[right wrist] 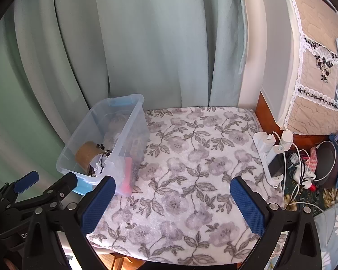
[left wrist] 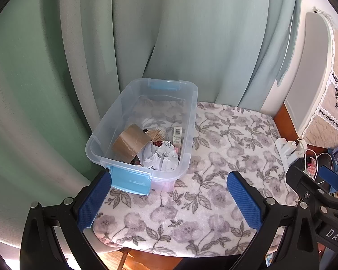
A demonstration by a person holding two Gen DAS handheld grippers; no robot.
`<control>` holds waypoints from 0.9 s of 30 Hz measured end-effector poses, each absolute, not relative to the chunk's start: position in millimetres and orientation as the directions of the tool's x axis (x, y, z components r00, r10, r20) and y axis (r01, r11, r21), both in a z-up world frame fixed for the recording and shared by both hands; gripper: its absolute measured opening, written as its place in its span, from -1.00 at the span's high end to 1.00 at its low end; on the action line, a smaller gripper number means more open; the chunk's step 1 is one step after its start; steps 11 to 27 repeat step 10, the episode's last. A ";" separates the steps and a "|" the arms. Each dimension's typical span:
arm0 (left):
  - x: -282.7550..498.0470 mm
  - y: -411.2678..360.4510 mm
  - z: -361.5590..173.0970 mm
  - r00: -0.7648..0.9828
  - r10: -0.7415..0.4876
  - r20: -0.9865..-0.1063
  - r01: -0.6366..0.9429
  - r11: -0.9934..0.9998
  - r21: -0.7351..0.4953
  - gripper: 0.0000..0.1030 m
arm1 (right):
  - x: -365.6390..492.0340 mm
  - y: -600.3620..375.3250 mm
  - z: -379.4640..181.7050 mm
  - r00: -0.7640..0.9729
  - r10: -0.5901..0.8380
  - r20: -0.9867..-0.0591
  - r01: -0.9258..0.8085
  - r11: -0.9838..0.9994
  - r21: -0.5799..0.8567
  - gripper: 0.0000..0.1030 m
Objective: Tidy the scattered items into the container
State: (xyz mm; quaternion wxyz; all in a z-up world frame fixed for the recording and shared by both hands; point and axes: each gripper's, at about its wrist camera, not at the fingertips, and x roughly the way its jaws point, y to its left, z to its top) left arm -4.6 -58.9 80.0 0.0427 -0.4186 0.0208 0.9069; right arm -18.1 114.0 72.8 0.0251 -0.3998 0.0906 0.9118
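Left wrist: clear plastic bin (left wrist: pixel 144 123) with blue latches, ahead-left of left tool (left wrist: pixel 169 200); inside, glossy brown tape roll (left wrist: pixel 131 143), crumpled paper (left wrist: pixel 162 157), toothpicks (left wrist: pixel 156 133). Fuzzy floral cloth (left wrist: pixel 214 157) under both. Left tool and right tool (right wrist: pixel 172 204) spread, hovering low, holding nothing.

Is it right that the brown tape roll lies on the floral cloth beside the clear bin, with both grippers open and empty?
Not quite. The brown tape roll lies inside the clear bin, as the left wrist view shows. Both the left gripper and right gripper are open and empty.
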 end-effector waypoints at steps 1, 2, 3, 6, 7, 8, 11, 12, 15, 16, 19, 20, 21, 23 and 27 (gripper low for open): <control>-4.7 -58.8 79.6 -0.646 0.059 -0.761 -0.095 -0.995 0.003 -0.99 | -18.2 113.8 72.9 -0.678 -0.026 -0.734 -0.119 -0.982 0.145 -1.00; -4.6 -58.7 79.4 -0.646 0.058 -0.761 -0.094 -0.996 0.004 -0.99 | -18.4 114.2 72.5 -0.678 -0.027 -0.735 -0.119 -0.982 0.145 -1.00; -4.6 -58.2 79.6 -0.647 0.057 -0.760 -0.094 -0.996 0.005 -0.99 | -18.6 114.7 72.3 -0.677 -0.028 -0.735 -0.118 -0.982 0.146 -1.00; -4.6 -57.9 78.9 -0.650 0.051 -0.758 -0.089 -0.996 0.009 -0.99 | -18.8 114.3 70.5 -0.675 -0.031 -0.737 -0.117 -0.982 0.148 -1.00; -4.8 -57.5 78.6 -0.649 0.052 -0.759 -0.089 -0.996 0.008 -0.99 | -19.1 114.2 69.7 -0.675 -0.031 -0.738 -0.118 -0.982 0.149 -1.00; -5.0 -57.2 78.4 -0.648 0.052 -0.760 -0.089 -0.996 0.007 -0.99 | -19.1 114.0 69.6 -0.674 -0.031 -0.738 -0.118 -0.982 0.149 -1.00; -5.1 -55.8 78.4 -0.648 0.052 -0.760 -0.090 -0.996 0.008 -0.99 | -19.1 113.9 69.5 -0.674 -0.031 -0.738 -0.119 -0.982 0.150 -1.00; -5.1 -55.8 78.4 -0.648 0.052 -0.760 -0.090 -0.996 0.008 -0.99 | -19.1 113.9 69.5 -0.674 -0.031 -0.738 -0.119 -0.982 0.150 -1.00; -5.1 -55.8 78.4 -0.648 0.052 -0.760 -0.090 -0.996 0.008 -0.99 | -19.1 113.9 69.5 -0.674 -0.031 -0.738 -0.119 -0.982 0.150 -1.00; -5.1 -55.8 78.4 -0.648 0.052 -0.760 -0.090 -0.996 0.008 -0.99 | -19.1 113.9 69.5 -0.674 -0.031 -0.738 -0.119 -0.982 0.150 -1.00; -5.1 -55.8 78.4 -0.648 0.052 -0.760 -0.090 -0.996 0.008 -0.99 | -19.1 113.9 69.5 -0.674 -0.031 -0.738 -0.119 -0.982 0.150 -1.00; -5.1 -55.8 78.4 -0.648 0.052 -0.760 -0.090 -0.996 0.008 -0.99 | -19.1 113.9 69.5 -0.674 -0.031 -0.738 -0.119 -0.982 0.150 -1.00; -5.1 -55.8 78.4 -0.648 0.052 -0.760 -0.090 -0.996 0.008 -0.99 | -19.1 113.9 69.5 -0.674 -0.031 -0.738 -0.119 -0.982 0.150 -1.00; -5.1 -55.8 78.4 -0.648 0.052 -0.760 -0.090 -0.996 0.008 -0.99 | -19.1 113.9 69.5 -0.674 -0.031 -0.738 -0.119 -0.982 0.150 -1.00; -5.1 -55.8 78.4 -0.648 0.052 -0.760 -0.090 -0.996 0.008 -0.99 | -19.1 113.9 69.5 -0.674 -0.031 -0.738 -0.119 -0.982 0.150 -1.00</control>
